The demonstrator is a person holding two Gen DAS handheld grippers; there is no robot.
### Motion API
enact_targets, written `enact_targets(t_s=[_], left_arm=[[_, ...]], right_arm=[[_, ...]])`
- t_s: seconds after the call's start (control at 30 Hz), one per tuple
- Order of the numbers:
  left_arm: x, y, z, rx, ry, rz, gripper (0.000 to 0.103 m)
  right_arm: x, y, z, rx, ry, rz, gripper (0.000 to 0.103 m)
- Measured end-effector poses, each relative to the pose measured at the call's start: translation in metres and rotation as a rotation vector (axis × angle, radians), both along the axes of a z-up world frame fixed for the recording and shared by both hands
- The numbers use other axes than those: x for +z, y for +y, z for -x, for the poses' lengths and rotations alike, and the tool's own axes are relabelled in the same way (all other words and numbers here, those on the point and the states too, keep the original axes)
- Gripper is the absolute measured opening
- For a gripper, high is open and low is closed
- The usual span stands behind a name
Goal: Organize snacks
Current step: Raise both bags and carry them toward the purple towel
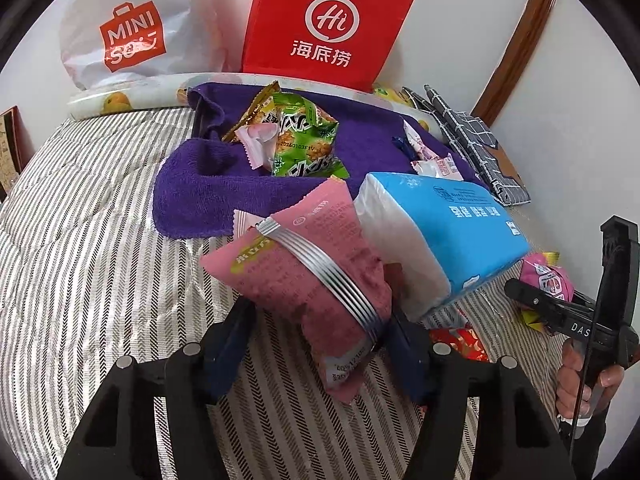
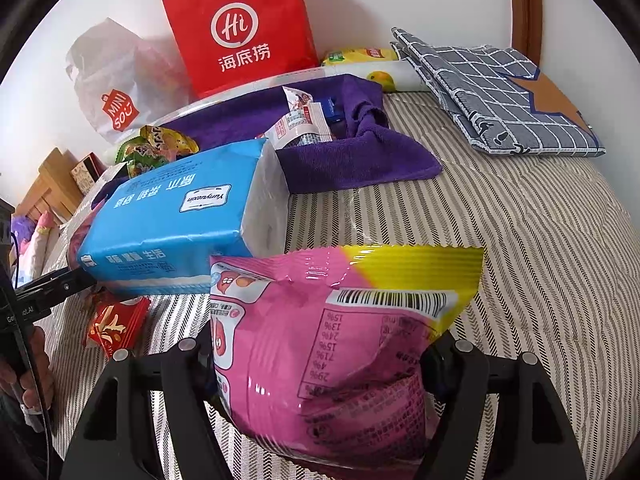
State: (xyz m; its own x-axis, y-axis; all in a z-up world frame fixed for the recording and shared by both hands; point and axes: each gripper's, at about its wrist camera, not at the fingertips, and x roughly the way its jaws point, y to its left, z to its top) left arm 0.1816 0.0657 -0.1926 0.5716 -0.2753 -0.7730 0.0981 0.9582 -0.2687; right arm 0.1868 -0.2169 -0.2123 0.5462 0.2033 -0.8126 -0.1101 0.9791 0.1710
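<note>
Clamped in the left claw [image 1: 320,336]: a dusty-pink snack pouch [image 1: 308,276], pinched low with most of its length sticking forward, so likely to swing or slip out on a quick move. Clamped in the right claw [image 2: 320,364]: a bright pink-and-yellow snack bag [image 2: 340,344], puffy and glossy, prone to squirting free or bursting under a harder squeeze. Just ahead of both, resting on the striped bed [image 2: 520,248]: a blue tissue pack [image 2: 188,220], easily knocked in passing. Near it, a small red packet [image 2: 116,326], easily swept off. Further ahead, a purple towel [image 1: 208,184] heaped with a green snack bag [image 1: 304,136]; a careless drop there could scatter the pile. Farthest, against the wall: a red paper bag [image 1: 324,24], apt to topple.
</note>
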Motion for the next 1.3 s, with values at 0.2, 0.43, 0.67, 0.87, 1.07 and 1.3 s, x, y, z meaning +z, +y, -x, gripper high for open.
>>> enact_targets(t_s=[0.2, 0.43, 0.67, 0.87, 1.07, 1.3], left_arm=[[0.002, 0.001, 0.002, 0.007, -0.013, 0.007, 0.055], [0.003, 0.002, 0.004, 0.007, -0.012, 0.021, 0.051], [0.001, 0.000, 0.002, 0.006, 0.004, 0.009, 0.056], [0.002, -0.003, 0.002, -0.001, 0.007, -0.009, 0.060], [0.001, -0.005, 0.002, 0.000, 0.013, -0.025, 0.069], [0.006, -0.003, 0.001, 0.003, -0.005, 0.005, 0.072]], right_arm=[[0.001, 0.000, 0.001, 0.013, -0.004, -0.015, 0.074], [0.004, -0.003, 0.004, 0.045, -0.022, -0.085, 0.082], [0.003, -0.001, 0.002, 0.076, -0.003, -0.103, 0.091], [0.005, -0.003, 0.010, 0.056, 0.001, -0.079, 0.091], [0.010, -0.010, 0.021, 0.007, -0.052, -0.070, 0.091], [0.015, -0.011, 0.024, -0.016, -0.104, -0.066, 0.081]])
